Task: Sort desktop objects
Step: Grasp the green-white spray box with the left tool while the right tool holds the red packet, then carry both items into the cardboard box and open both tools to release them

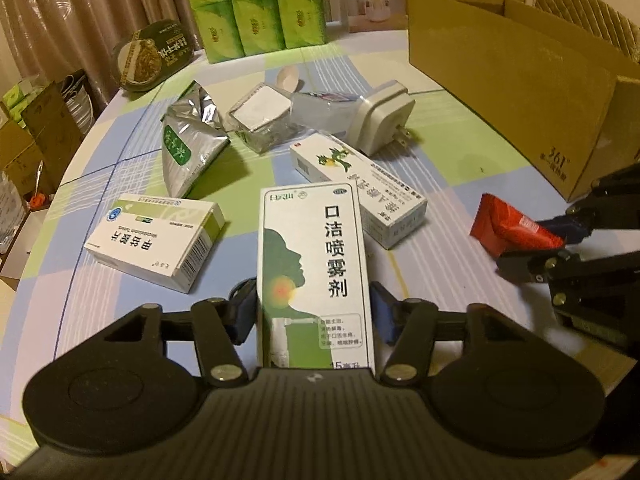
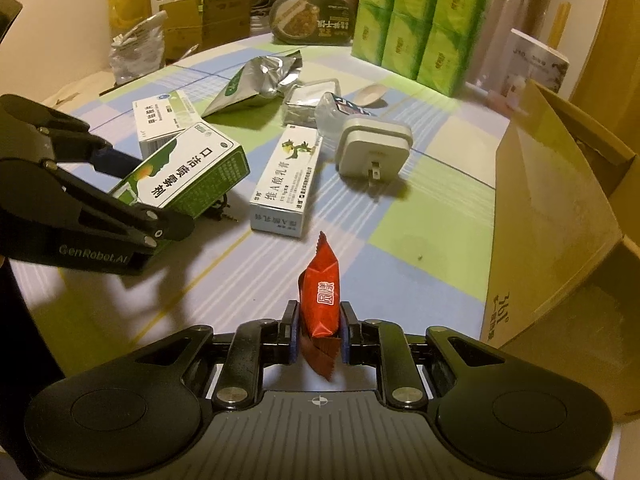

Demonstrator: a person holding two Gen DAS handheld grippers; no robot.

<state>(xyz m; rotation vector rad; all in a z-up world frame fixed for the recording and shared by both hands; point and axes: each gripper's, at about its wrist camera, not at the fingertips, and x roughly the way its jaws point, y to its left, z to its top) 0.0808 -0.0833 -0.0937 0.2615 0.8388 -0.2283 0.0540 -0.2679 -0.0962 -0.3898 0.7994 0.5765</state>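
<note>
My left gripper [image 1: 314,312] is shut on a white-and-green spray box [image 1: 314,264], held above the checked tablecloth; the right wrist view shows that same spray box [image 2: 188,176] at the left, gripped. My right gripper [image 2: 319,328] is shut on a red snack packet [image 2: 320,292], which stands on edge between the blue pads; the red snack packet [image 1: 512,228] appears at the right of the left wrist view. On the table lie a cream box with a green dragon [image 1: 360,188], a white-green tablet box [image 1: 156,236], a silver foil pouch [image 1: 192,140] and a white plug adapter [image 1: 380,120].
An open cardboard box [image 1: 516,76] stands at the right of the table. Green tissue packs [image 1: 256,4] and a dark food tray [image 1: 152,56] sit at the back. A clear container [image 1: 260,116], a plastic bag and a spoon [image 1: 288,78] lie mid-table. More boxes stand beyond the left edge.
</note>
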